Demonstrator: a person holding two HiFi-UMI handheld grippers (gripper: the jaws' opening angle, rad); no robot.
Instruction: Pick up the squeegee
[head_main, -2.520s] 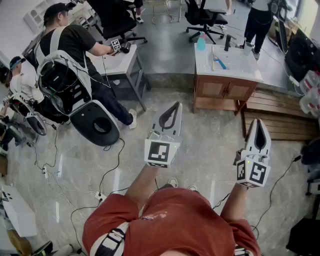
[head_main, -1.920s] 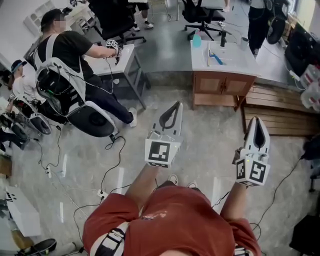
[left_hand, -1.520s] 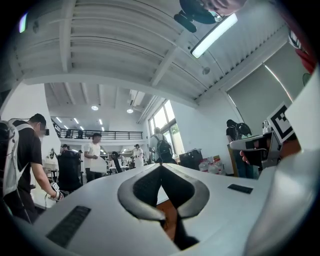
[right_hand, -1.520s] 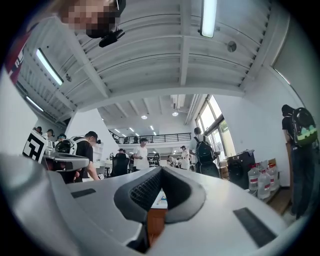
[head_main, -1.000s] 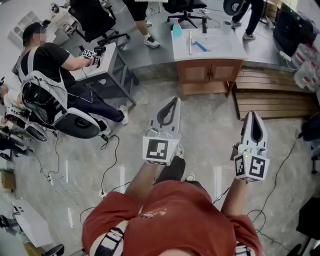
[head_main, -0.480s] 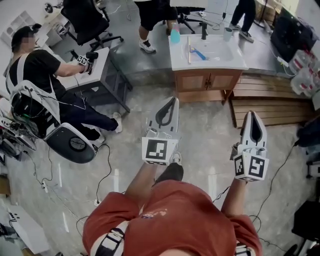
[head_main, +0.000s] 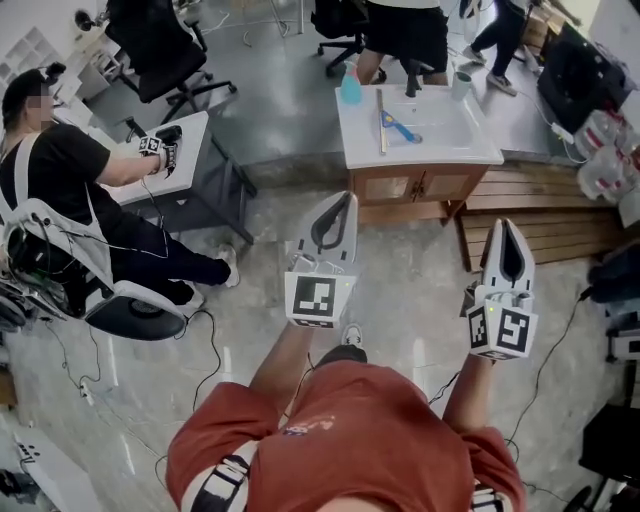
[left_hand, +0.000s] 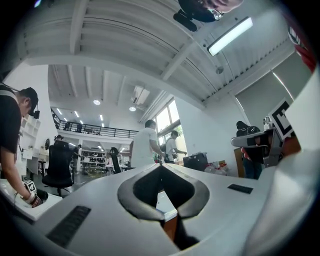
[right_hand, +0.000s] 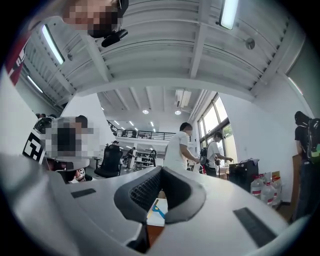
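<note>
Head view shows the squeegee (head_main: 400, 127), a small blue piece with a yellowish part, lying flat on the white top of the wooden bench (head_main: 460, 140), just beside a long thin rod (head_main: 380, 107) and well apart from both tools. The left gripper (head_main: 345, 198) and the right gripper (head_main: 505, 226) are held out over the floor, each with its fingers pressed together at the tips and nothing between them. The squeegee looks light, probably a stiff plastic handle with a softer rubber edge, though it is too small here to tell blade from handle. On that smooth top it could skid when nudged, so the sound hold is across the rigid handle near its middle, fingers opened first and closed squarely, leaving the flexible edge alone.
</note>
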